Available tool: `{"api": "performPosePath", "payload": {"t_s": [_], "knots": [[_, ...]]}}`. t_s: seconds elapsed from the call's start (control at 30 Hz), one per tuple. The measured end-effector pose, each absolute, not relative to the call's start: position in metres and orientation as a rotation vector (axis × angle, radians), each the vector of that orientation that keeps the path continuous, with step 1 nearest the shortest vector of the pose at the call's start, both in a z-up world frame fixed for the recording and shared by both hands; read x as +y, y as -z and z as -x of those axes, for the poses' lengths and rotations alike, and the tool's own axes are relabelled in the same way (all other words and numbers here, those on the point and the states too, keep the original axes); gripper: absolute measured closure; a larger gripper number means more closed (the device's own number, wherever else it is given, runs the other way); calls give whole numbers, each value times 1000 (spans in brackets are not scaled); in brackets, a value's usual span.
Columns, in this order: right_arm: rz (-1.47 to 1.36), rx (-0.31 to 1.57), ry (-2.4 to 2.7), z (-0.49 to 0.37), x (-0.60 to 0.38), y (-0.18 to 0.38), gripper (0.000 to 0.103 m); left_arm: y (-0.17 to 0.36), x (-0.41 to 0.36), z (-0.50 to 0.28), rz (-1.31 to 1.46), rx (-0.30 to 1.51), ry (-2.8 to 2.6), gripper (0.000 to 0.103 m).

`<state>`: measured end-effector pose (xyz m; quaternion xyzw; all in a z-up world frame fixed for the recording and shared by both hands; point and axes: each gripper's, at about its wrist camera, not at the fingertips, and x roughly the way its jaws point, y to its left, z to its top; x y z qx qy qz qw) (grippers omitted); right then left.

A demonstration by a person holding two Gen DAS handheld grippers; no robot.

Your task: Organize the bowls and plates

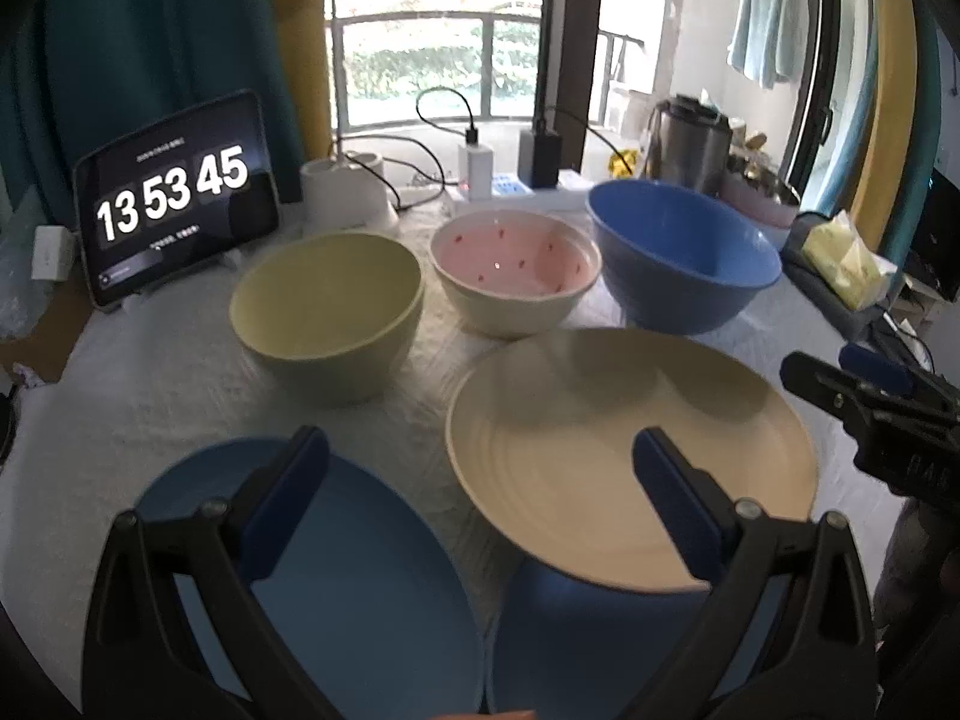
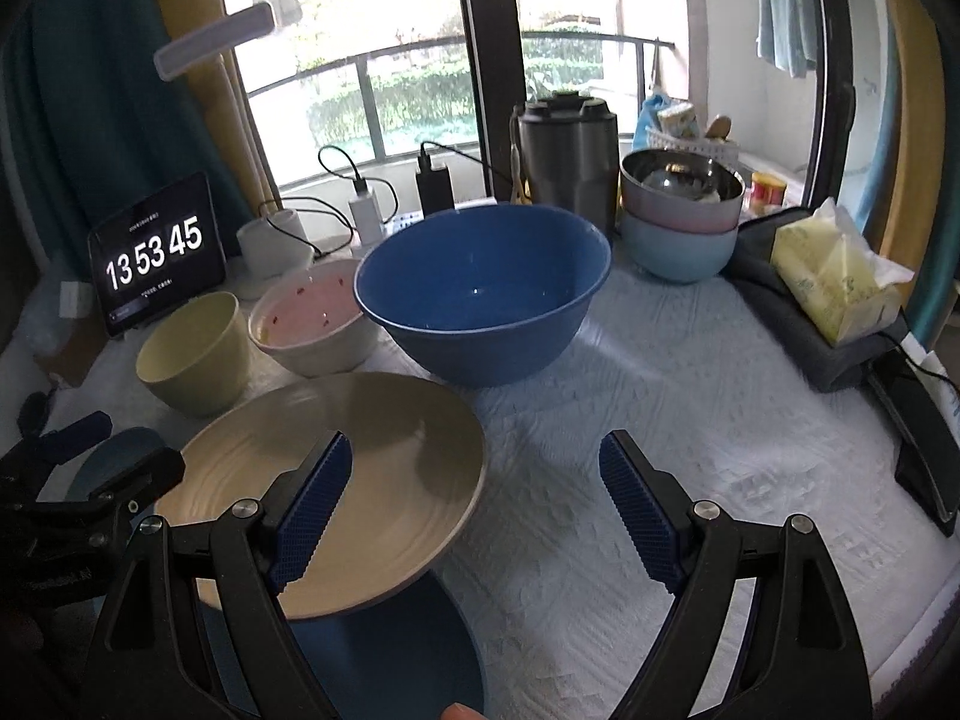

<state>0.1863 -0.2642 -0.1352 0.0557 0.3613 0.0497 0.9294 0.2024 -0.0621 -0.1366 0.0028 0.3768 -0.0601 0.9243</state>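
Bowls stand in a row at the back of the table [image 2: 690, 420]: a yellow bowl [image 1: 329, 312] on the left, a pink-lined bowl [image 1: 515, 279] in the middle and a big blue bowl [image 1: 681, 255] on the right, each close beside the next. In front of them a cream plate [image 1: 624, 450] sits tilted, its near edge raised over a blue plate [image 2: 390, 660] that lies partly under it. A second blue plate [image 1: 324, 570] lies flat to the left, just beside that pair.

From its own camera, the left gripper [image 1: 480, 498] hangs above the gap between the left blue plate and the cream plate, jaws spread wide and holding nothing; its left finger shows over the blue plate, its right one over the cream plate's near rim. Whether the fingers touch either plate is not clear.

The right gripper [image 2: 474, 510] is likewise spread and empty. Its left finger sits over the cream plate's right half, while its right finger is over bare tablecloth. The big blue bowl stands ahead of it, past the cream plate's far rim.

Farther back stand a tablet [image 2: 157, 255] (reading 13 53 45), a steel flask [image 2: 567, 162] and a stack of smaller bowls [image 2: 681, 222] to the right of the big blue bowl. A yellow tissue pack [image 2: 834, 276] rests on the right edge of the table.
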Motion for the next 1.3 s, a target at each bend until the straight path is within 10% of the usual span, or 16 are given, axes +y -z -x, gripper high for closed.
{"api": "performPosePath", "payload": {"t_s": [0.47,0.83,1.3], "knots": [[-134,910,-130,-212,-254,170,24,162,-70,-224,-29,856,170,3],[-120,957,-158,-215,-244,180,66,171,-75,-230,-1,923,227,36],[-102,921,-134,-204,-248,169,77,163,-65,-218,22,906,211,51]]}}
